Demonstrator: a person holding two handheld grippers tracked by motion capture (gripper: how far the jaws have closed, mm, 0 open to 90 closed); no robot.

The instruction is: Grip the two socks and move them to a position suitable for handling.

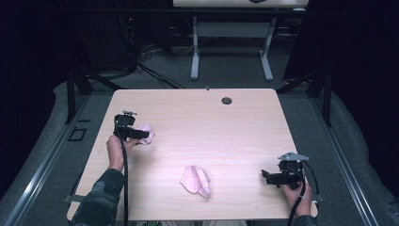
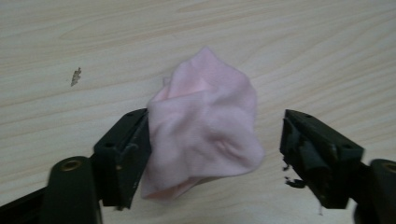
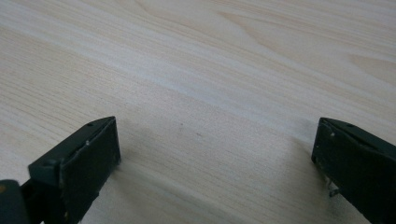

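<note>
Two crumpled pink cloths lie on the light wooden table [image 1: 221, 132]. One pink cloth [image 1: 147, 127] [image 2: 205, 121] is at the left, between the jaws of my left gripper [image 1: 145, 135] [image 2: 215, 126]. One jaw touches the cloth's side and the other stands apart from it, so the gripper is open around it. The second pink cloth [image 1: 196, 181] lies near the front edge at the middle. At the front right my right gripper [image 1: 266, 176] [image 3: 215, 140] hovers low over bare wood, open with nothing between its jaws.
A dark round grommet [image 1: 227, 100] sits near the table's far edge. A small dark fleck [image 2: 75, 76] marks the wood left of the cloth. Beyond the table stands another desk's white frame [image 1: 195, 52] on grey carpet with cables.
</note>
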